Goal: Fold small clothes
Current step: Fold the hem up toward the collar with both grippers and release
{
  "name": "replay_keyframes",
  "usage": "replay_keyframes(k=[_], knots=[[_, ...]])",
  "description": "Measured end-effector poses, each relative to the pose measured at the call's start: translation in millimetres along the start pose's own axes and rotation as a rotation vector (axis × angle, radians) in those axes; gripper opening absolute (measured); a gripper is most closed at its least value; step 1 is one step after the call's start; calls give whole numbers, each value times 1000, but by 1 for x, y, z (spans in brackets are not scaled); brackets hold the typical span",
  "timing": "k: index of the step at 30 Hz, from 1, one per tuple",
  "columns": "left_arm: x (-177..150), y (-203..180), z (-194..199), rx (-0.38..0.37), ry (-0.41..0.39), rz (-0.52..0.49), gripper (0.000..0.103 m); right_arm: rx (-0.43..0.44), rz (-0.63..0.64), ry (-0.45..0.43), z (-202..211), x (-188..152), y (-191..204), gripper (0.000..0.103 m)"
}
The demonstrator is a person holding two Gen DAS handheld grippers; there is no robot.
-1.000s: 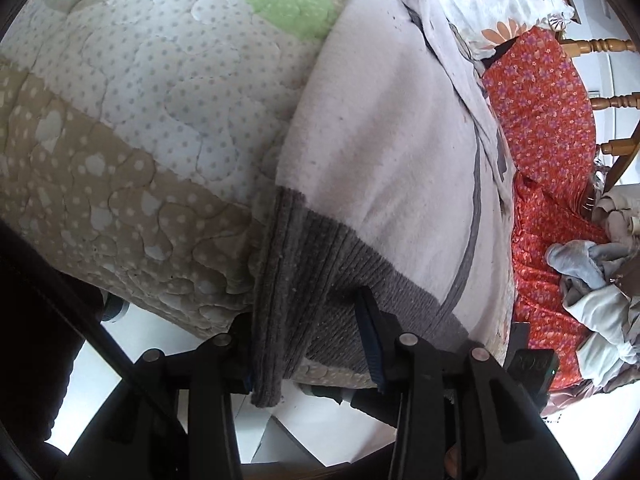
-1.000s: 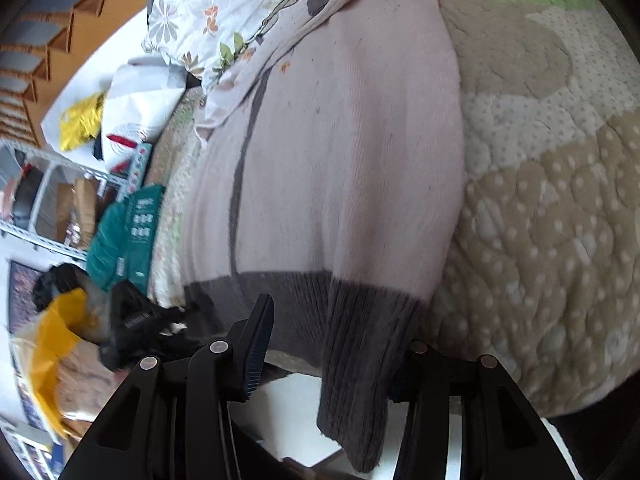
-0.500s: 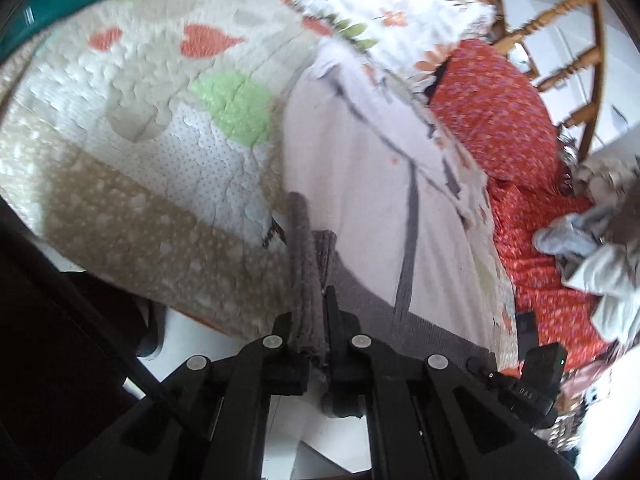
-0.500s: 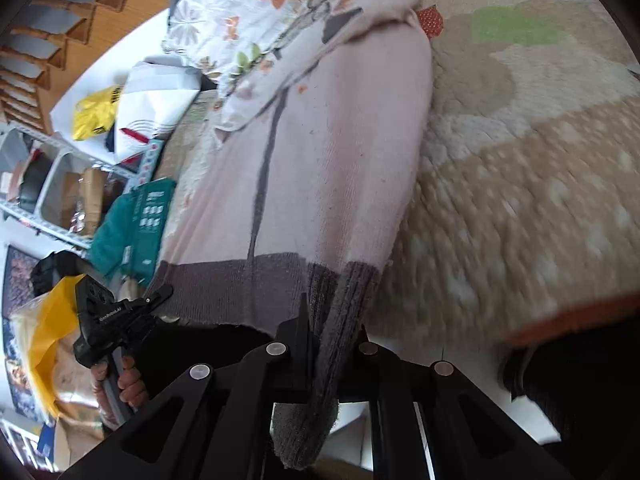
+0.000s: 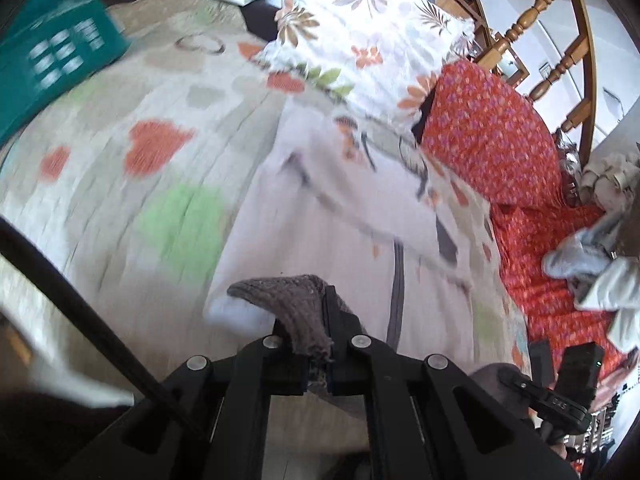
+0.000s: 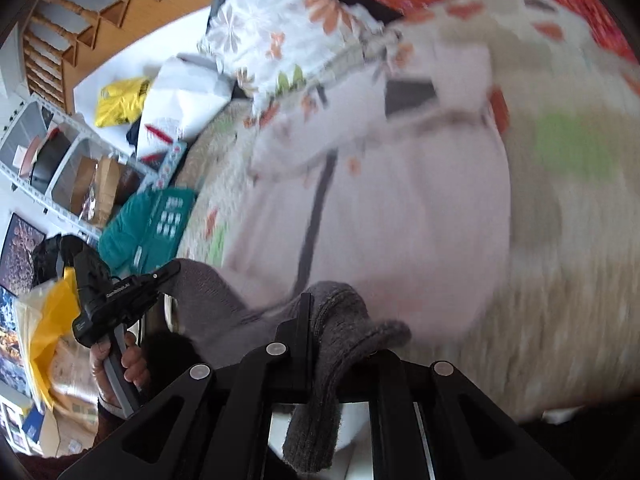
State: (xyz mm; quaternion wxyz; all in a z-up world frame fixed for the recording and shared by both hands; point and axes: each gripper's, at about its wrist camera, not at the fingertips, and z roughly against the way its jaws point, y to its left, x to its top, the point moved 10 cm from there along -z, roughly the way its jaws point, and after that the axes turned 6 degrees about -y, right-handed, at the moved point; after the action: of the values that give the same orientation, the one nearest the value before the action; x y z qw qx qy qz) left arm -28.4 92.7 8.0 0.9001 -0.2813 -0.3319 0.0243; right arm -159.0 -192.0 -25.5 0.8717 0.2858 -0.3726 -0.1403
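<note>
While the pale sweater (image 5: 344, 240) lies on the quilted bed (image 5: 120, 184), the left gripper (image 5: 316, 344) pinches its near grey hem (image 5: 296, 304). The right gripper (image 6: 320, 344) pinches the hem too. The far part looks blurry, maybe bunched by the flowery pillow (image 5: 360, 32).

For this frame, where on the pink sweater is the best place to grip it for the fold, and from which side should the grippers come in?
Grip the grey ribbed hem, one corner each, coming from the near edge of the bed. The sweater lies flat, its hem toward the grippers and its collar far off by the floral pillow. The thick ribbing gives the fingers a firm edge. Both the left gripper and the right gripper are shut there.
</note>
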Motion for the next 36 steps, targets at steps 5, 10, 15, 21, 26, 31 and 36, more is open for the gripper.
replay_keyframes(k=[5, 10, 15, 21, 26, 31, 36], knots=[[62, -3, -65, 48, -14, 26, 4, -32, -54, -67, -40, 84, -19, 7], [91, -8, -131, 65, 12, 85, 4, -77, -108, -70, -82, 136, -47, 7], [108, -16, -174, 55, 19, 101, 5, -92, -154, -60, -115, 164, -69, 7], [136, -22, -203, 35, -11, 112, 11, -16, -271, -66, -142, 193, -102, 10], [163, -18, -193, 117, -140, 80, 61, -12, -371, -199, -131, 227, -134, 48], [162, -14, -186, 95, -122, 112, 63, -83, -356, -214, -119, 232, -145, 60], [143, -10, -184, 115, -46, 56, 63, -162, -240, -183, -117, 224, -132, 60]])
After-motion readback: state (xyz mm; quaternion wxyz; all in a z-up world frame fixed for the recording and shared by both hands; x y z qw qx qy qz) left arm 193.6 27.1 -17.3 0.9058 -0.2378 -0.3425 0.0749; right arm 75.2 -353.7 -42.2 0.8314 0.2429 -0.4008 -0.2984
